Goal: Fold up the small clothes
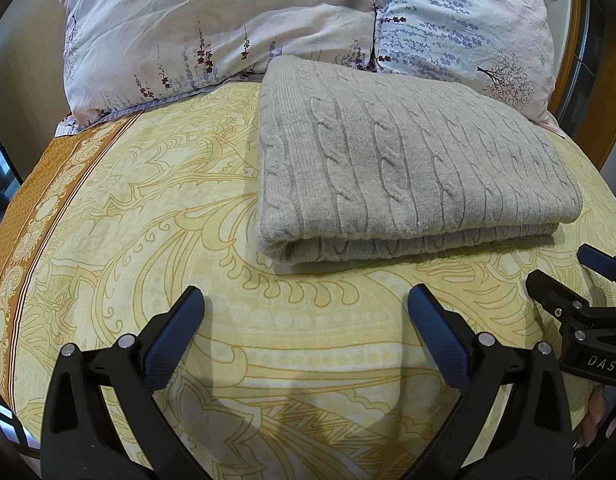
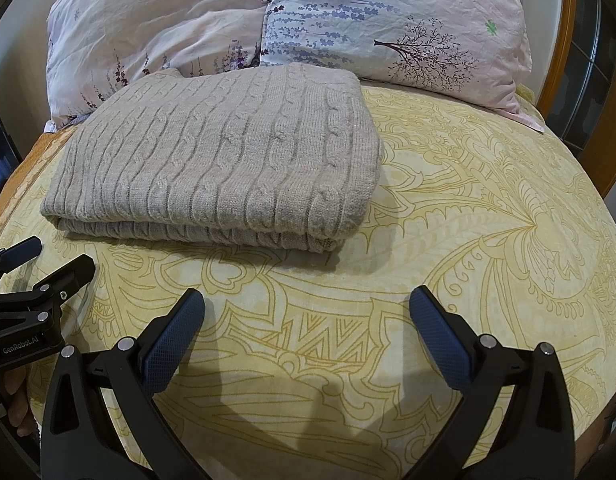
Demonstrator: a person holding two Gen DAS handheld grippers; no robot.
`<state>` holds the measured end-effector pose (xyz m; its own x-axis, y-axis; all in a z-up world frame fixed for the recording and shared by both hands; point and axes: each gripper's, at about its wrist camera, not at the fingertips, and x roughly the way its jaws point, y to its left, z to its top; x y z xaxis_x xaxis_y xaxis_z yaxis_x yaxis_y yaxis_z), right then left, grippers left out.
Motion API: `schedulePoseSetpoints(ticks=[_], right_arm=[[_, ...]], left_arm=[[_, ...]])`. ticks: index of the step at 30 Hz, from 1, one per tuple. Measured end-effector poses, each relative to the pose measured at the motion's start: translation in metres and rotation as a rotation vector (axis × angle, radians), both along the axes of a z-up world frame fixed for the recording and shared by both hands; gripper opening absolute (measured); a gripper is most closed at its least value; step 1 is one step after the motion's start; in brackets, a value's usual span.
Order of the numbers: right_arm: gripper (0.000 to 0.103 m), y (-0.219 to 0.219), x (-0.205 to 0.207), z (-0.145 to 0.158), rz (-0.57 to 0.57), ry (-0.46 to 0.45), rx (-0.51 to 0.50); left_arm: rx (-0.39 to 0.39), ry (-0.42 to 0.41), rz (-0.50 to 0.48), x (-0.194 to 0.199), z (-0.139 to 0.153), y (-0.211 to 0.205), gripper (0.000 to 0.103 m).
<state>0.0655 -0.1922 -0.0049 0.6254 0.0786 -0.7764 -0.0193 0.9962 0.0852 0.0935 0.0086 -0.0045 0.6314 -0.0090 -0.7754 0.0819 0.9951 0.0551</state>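
A grey cable-knit sweater (image 1: 408, 160) is seen folded into a thick rectangle on a yellow patterned bedsheet (image 1: 168, 208); it is placed right of centre in the left wrist view and left of centre in the right wrist view (image 2: 216, 160). Its folded edge is turned toward the cameras, with stacked layers shown along the near side. The far edge is laid against two floral pillows (image 1: 228, 28) set across the top of both frames; contact is seen there.

The left gripper (image 1: 306, 300) is held at the bottom centre of its own view, jaws spread wide, nothing gripped, blue pads (image 1: 176, 340) exposed. It is kept short of the sweater's near edge, apart from it. It is also seen at the lower left of the right wrist view (image 2: 46, 258), jaws parted.

The right gripper (image 2: 307, 300) is held the same way at the bottom centre of its view, jaws wide apart, empty, clear of the sweater. Its tip is caught at the right edge of the left wrist view (image 1: 568, 268), spread as well.

An orange border band (image 1: 40, 184) is seen on the sheet at the left of the left wrist frame. A wooden headboard edge (image 2: 560, 52) is visible at the upper right.
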Motion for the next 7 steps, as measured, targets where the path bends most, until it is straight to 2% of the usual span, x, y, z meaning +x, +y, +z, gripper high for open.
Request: schedulePoseSetpoints(ticks=[7], right_arm=[[0.102, -0.0001, -0.0002, 0.0, 0.0, 0.0, 0.0]], left_arm=[[0.0, 0.0, 0.0, 0.0, 0.0, 0.0001, 0.101]])
